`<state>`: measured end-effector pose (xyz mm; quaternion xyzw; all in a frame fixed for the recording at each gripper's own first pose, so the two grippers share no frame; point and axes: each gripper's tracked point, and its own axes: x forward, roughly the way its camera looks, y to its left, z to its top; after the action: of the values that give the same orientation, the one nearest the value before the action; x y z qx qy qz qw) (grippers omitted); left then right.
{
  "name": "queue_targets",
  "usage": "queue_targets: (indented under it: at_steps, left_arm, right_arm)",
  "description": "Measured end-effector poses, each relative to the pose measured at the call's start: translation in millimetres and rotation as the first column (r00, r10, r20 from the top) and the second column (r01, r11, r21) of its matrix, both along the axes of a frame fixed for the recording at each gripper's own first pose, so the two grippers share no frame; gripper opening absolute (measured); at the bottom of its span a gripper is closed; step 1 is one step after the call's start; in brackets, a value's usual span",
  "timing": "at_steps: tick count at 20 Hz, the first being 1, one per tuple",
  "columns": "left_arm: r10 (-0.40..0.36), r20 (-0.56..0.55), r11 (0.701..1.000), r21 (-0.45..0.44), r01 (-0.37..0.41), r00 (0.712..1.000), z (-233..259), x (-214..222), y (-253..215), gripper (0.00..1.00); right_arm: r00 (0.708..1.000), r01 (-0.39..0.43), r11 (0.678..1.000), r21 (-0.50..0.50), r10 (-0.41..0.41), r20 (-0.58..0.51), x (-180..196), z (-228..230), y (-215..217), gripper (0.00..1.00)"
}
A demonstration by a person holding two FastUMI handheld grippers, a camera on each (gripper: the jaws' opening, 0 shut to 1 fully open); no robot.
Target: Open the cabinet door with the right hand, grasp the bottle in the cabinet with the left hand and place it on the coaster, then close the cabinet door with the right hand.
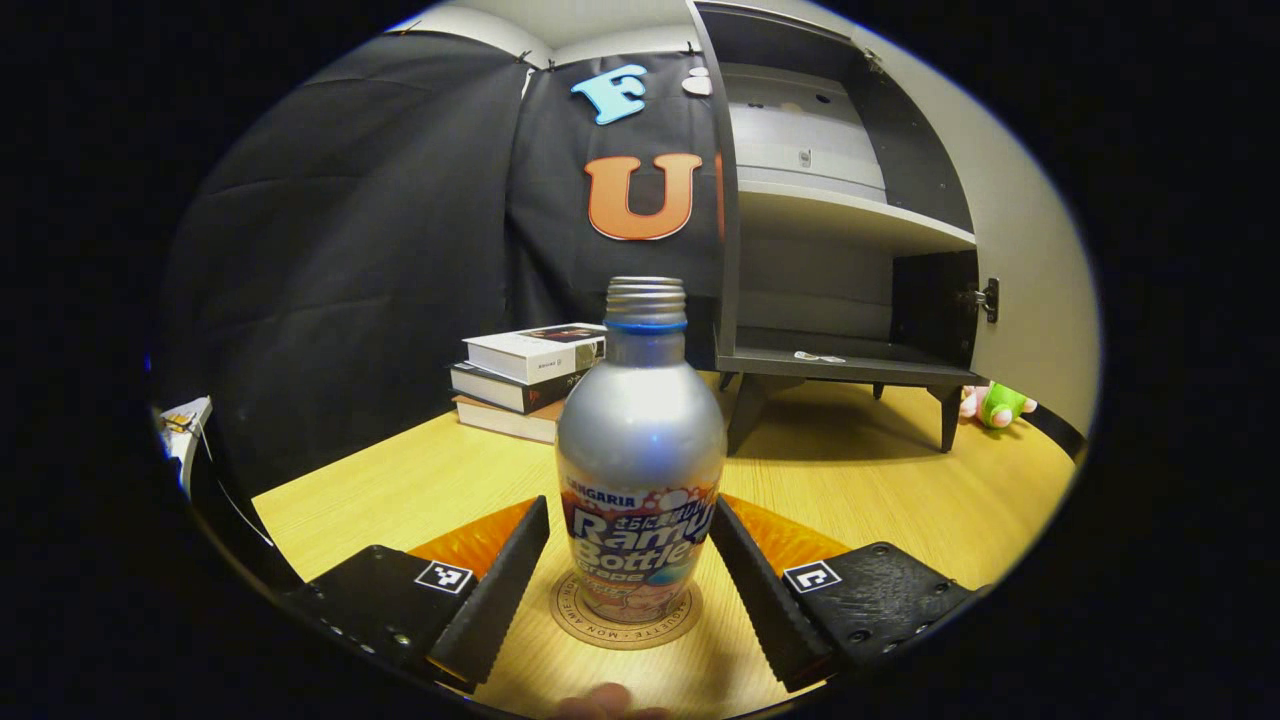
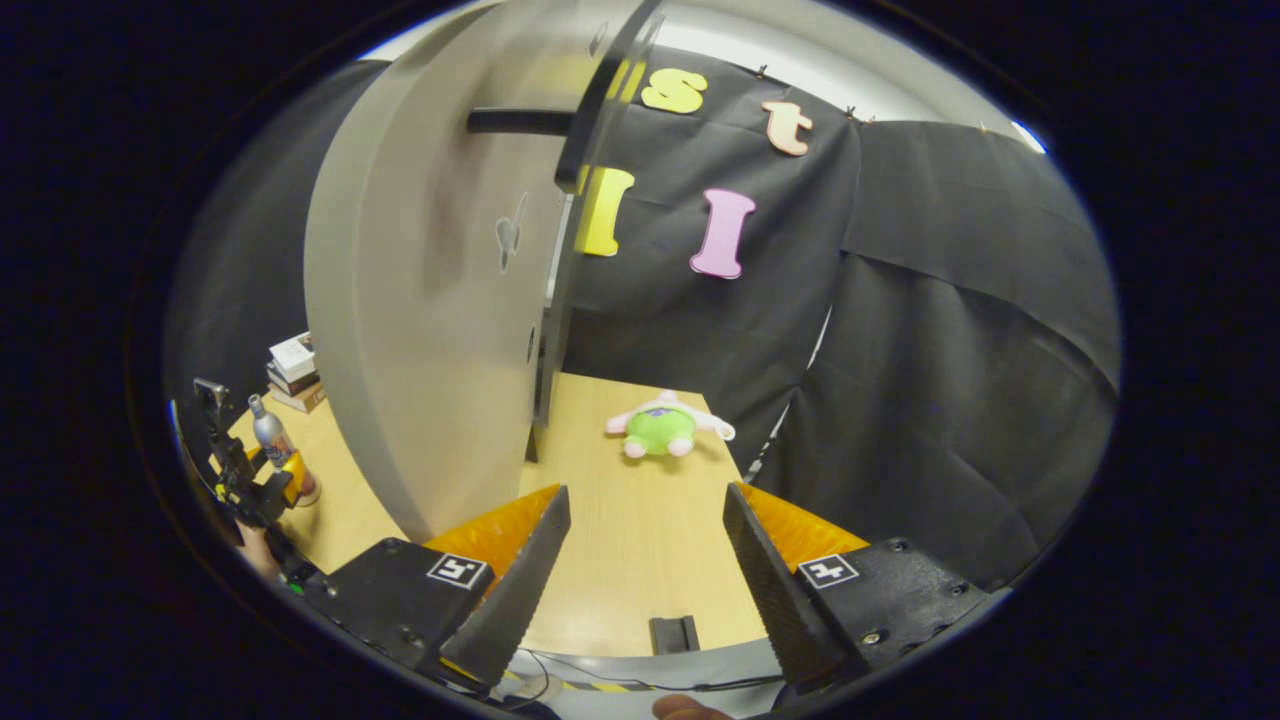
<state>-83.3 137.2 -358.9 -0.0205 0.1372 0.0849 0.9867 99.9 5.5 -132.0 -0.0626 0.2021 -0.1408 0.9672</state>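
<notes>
Two hand-held grippers are standing in play, entered here nearest item first.

Item: left hand-held gripper (image 1: 630,560), fingers spread and released, flanking the bottle (image 1: 640,450) on either side; whether the pads are grazing its lower body cannot be told. The bottle is standing upright, long axis vertical, on the round coaster (image 1: 625,615) on the tabletop (image 1: 900,480), directly ahead of this gripper and between its fingers. Placement is looking complete.

Item: stack of books (image 1: 525,375), lying beyond the bottle to the left.

Item: cabinet (image 1: 840,280), standing farther back on the right, interior open, lower shelf bare but for a small scrap.

Item: right hand-held gripper (image 2: 645,565), fingers parted and holding nothing, hovering above the tabletop (image 2: 630,520). The cabinet door (image 2: 430,300) is standing open, its pale face rising just ahead and to the left of this gripper's left finger; its dark handle (image 2: 515,121) is sitting high up near the free edge.

Item: green plush toy (image 2: 662,427), lying farther off, ahead of the right gripper.

Judgement: the remaining step is closing the door; the right gripper is nearer, and the door is lying to its left, so a leftward push against the panel is looking called for.
</notes>
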Motion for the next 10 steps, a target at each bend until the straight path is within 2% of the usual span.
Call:
queue_targets:
  at_steps: [4, 7, 8, 10]
  left_arm:
    - [-0.039, 0.037, 0.999, 0.03, 0.038, 0.999, 33.5, -11.6, -4.4, 0.97]
    - [-0.053, 0.074, 0.995, 0.086, 0.046, 0.996, 84.7, -31.4, -5.7, 0.97]
    - [-0.069, 0.097, 0.994, 0.095, 0.06, 0.993, 105.6, -36.1, -9.2, 0.97]
    - [-0.153, 0.151, 0.981, 0.143, 0.131, 0.977, 150.8, -40.7, -24.2, 0.97]
  right_arm:
    - [1.0, -0.014, 1.0, 0.016, 0.014, 0.006, 1.1, -0.4, 0.7, 0.98]
    - [0.999, -0.021, 0.999, 0.036, 0.02, 0.035, 3.7, 1.3, 2.2, 0.98]
    - [0.999, -0.019, 0.999, 0.047, 0.017, 0.044, 3.5, 3.0, 2.1, 0.98]
    - [0.998, -0.012, 0.997, 0.078, 0.006, 0.067, 3.2, 8.8, 2.3, 0.99]
